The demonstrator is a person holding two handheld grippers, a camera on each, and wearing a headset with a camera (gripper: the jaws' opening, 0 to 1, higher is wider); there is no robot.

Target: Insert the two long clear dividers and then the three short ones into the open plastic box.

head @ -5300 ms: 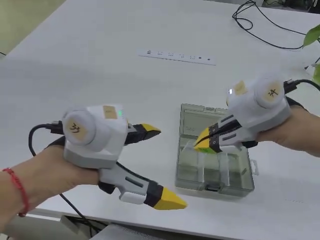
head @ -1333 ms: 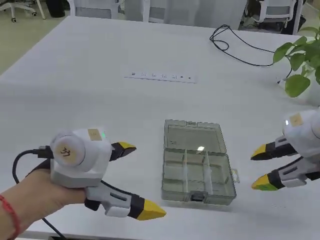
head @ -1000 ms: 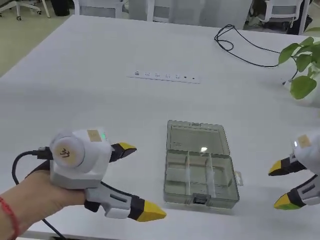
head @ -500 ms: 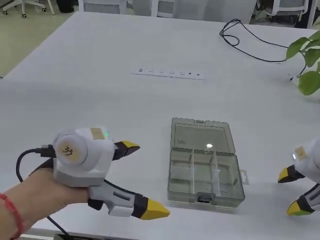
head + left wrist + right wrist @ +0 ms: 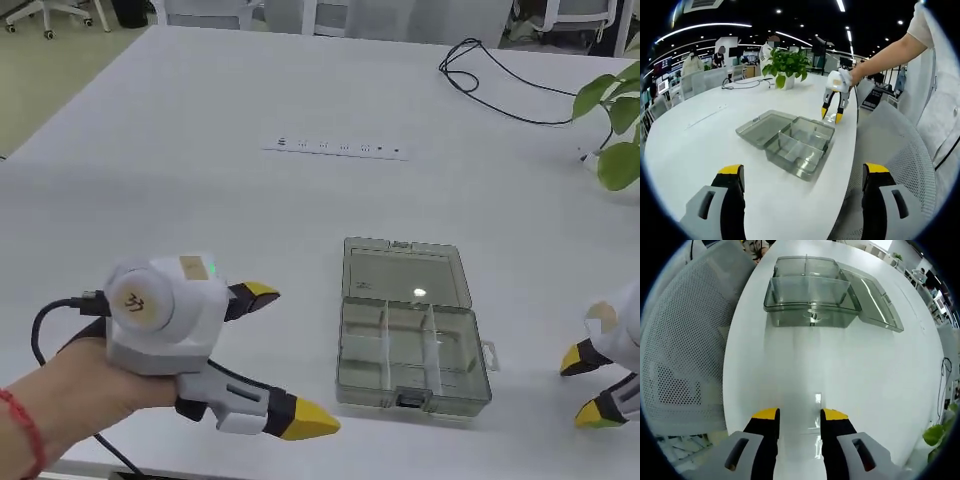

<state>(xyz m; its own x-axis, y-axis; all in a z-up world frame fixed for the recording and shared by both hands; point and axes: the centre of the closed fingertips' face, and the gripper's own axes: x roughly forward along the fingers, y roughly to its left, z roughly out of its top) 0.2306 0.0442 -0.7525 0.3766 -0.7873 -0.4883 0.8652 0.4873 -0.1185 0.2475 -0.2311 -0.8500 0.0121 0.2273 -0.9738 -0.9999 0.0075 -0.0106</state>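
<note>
Left gripper (image 5: 288, 358) jaws wide apart, empty; right gripper (image 5: 799, 414) jaws narrowly apart over a faint clear piece (image 5: 818, 400) on the counter (image 5: 200, 150), likely a divider, so pinch its edge squarely and keep it upright for the box (image 5: 404, 270).

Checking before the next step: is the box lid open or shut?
Open: the lid lies flat behind the box, and dividers show inside.

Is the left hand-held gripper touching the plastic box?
No, the left hand-held gripper hovers off to one side of the plastic box, with bare table between them.
</note>
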